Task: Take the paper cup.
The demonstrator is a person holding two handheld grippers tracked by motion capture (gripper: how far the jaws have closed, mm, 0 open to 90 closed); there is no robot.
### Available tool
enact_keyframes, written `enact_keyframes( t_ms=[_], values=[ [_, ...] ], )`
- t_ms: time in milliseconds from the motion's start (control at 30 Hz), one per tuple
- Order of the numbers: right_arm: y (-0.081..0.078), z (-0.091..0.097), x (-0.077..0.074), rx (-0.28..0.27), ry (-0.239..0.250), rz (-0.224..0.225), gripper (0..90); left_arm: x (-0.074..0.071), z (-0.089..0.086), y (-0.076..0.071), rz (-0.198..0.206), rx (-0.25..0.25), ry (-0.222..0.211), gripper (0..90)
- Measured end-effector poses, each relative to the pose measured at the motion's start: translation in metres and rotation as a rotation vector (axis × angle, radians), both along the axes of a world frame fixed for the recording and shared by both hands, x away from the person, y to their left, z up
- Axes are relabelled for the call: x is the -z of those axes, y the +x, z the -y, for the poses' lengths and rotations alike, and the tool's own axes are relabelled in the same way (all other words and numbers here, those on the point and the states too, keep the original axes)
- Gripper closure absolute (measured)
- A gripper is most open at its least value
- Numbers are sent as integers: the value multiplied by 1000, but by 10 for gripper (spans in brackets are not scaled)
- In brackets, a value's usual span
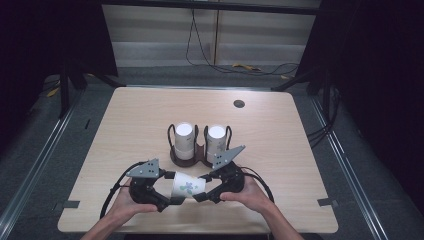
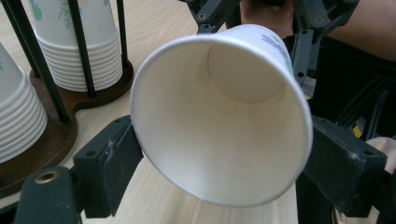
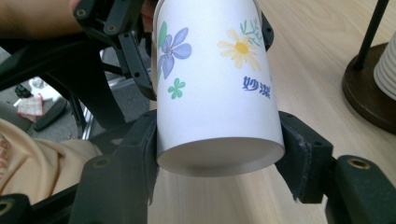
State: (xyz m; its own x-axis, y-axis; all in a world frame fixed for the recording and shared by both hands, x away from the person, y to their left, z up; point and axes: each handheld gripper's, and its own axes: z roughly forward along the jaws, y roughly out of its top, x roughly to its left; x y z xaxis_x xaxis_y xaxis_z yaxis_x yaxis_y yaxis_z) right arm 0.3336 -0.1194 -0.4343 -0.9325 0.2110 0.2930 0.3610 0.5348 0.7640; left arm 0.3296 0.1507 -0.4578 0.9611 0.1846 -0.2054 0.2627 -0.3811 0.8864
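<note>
A white paper cup (image 1: 187, 186) printed with flowers lies on its side in the air just above the near edge of a light wooden table (image 1: 280, 130), gripped from both ends by two hand-held grippers. The left gripper (image 1: 169, 196) clamps the cup at its wide open mouth; in the left gripper view its two black jaws press against either side of the rim of the cup (image 2: 219, 126), whose bare white inside faces the camera. The right gripper (image 1: 202, 192) is closed on the narrow base end; in the right gripper view its jaws pinch the cup (image 3: 215, 93) just above the bottom, with a purple flower, a yellow daisy and blue lettering on its wall. A hand grasps each gripper from the near side. Just beyond the cup, toward the middle of the table, stands a dark brown cup holder (image 1: 187, 159) with black upright rods, holding two stacks of matching paper cups (image 1: 184, 140), one left and one right.
</note>
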Motion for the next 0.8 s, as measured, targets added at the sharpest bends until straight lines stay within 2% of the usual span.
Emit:
enact_keyframes(
  t_ms=[233, 267, 300, 400, 467, 633, 667, 800],
  values=[
    [1, 2, 2, 14, 59, 3, 379, 0, -2, 0, -6, -25, -49, 157],
    [2, 2, 2, 21, 79, 3, 379, -1, -4, 1, -14, -31, -73, 157],
    [2, 2, 2, 21, 79, 3, 379, -1, -4, 1, -14, -31, -73, 157],
    [2, 5, 2, 41, 128, -8, 379, -2, -5, 2, -18, -49, -106, 157],
    [3, 6, 2, 49, 141, -12, 380, -3, -5, 2, -20, -54, -121, 157],
    [3, 7, 2, 64, 173, -17, 380, -4, -7, 2, -20, -67, -135, 157],
    [4, 7, 4, 66, 194, -32, 380, -5, -8, 2, -20, -76, -138, 157],
    [5, 8, 9, 77, 225, -47, 380, -5, -9, 3, -25, -78, -142, 159]
  ],
)
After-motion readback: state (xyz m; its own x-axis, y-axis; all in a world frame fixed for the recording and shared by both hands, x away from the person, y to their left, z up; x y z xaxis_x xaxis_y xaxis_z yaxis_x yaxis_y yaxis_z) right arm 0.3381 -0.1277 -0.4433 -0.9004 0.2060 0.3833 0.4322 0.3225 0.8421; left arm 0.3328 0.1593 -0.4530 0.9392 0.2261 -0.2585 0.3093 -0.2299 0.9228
